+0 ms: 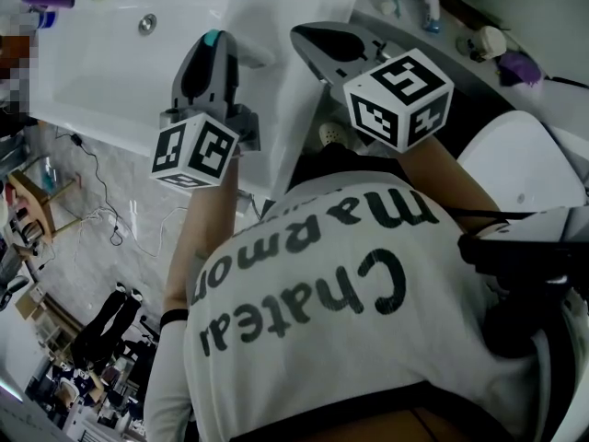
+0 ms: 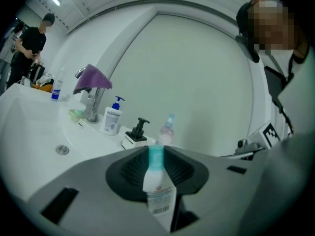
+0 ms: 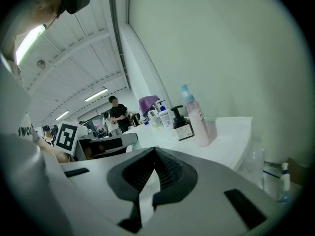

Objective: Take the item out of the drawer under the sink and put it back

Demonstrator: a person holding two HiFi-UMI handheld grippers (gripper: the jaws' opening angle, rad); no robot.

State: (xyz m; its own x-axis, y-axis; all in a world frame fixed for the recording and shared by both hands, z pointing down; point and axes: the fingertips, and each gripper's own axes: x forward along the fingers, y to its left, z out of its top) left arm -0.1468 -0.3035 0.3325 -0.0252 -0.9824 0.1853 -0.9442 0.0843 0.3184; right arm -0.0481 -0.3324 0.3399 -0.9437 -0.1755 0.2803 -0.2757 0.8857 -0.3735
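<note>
The left gripper (image 2: pixel 156 150) clamps a small white bottle (image 2: pixel 158 183) with a teal cap, holding it over the near right part of the white sink (image 1: pixel 101 72). To its right, the right gripper (image 3: pixel 156 150) is empty, its jaws drawn together at the tips.

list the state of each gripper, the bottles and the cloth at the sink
left gripper: shut on the small bottle
small bottle: held between the jaws, teal cap on
right gripper: shut, nothing in it
purple cloth: draped over the faucet
white pump bottle: upright on the sink top
</note>
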